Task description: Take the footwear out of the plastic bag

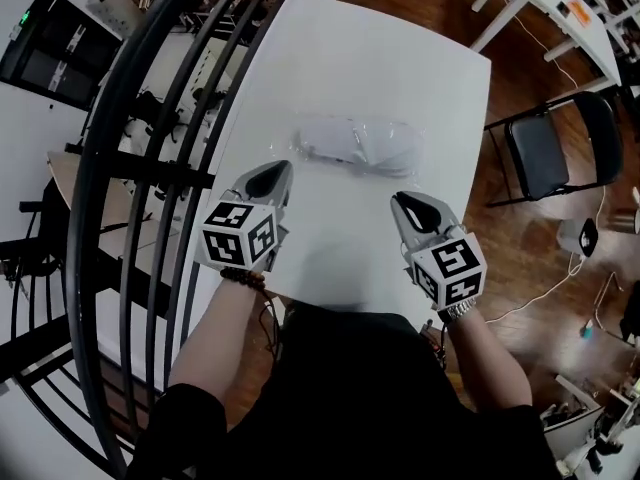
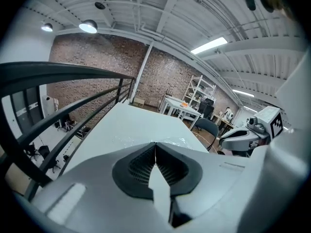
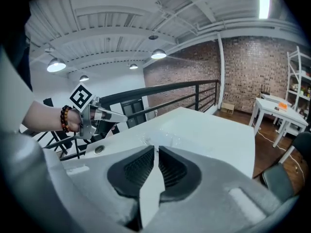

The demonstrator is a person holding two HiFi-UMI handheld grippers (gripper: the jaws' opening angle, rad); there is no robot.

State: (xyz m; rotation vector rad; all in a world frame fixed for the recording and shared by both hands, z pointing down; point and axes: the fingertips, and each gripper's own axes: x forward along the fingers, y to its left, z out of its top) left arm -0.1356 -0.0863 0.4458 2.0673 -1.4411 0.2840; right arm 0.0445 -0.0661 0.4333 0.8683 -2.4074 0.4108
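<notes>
A white table [image 1: 400,78] fills the middle of the head view, its top bare apart from one thing. A dark metal railing [image 1: 150,128] curves along its left edge, and a black folding chair [image 1: 560,153] stands on the wooden floor off its right side.

The plastic bag [image 1: 358,144] lies flat near the middle of the table, ahead of both hands. It is clear and crinkled, with bright glints on its folds, and stretches sideways across the table. The footwear [image 1: 330,138] is inside it, showing only as pale, whitish shapes through the plastic; its kind and number cannot be told.

The left hand-held gripper [image 1: 278,171] hangs over the near left part of the table, pointing toward the bag and well short of it. Its jaws are pressed together with nothing between them, as the left gripper view shows.

The right hand-held gripper [image 1: 402,200] hangs over the near right part of the table, also aimed at the bag and apart from it. Its jaw tips meet, and it holds nothing. A beaded bracelet [image 1: 243,277] sits on the left wrist.
</notes>
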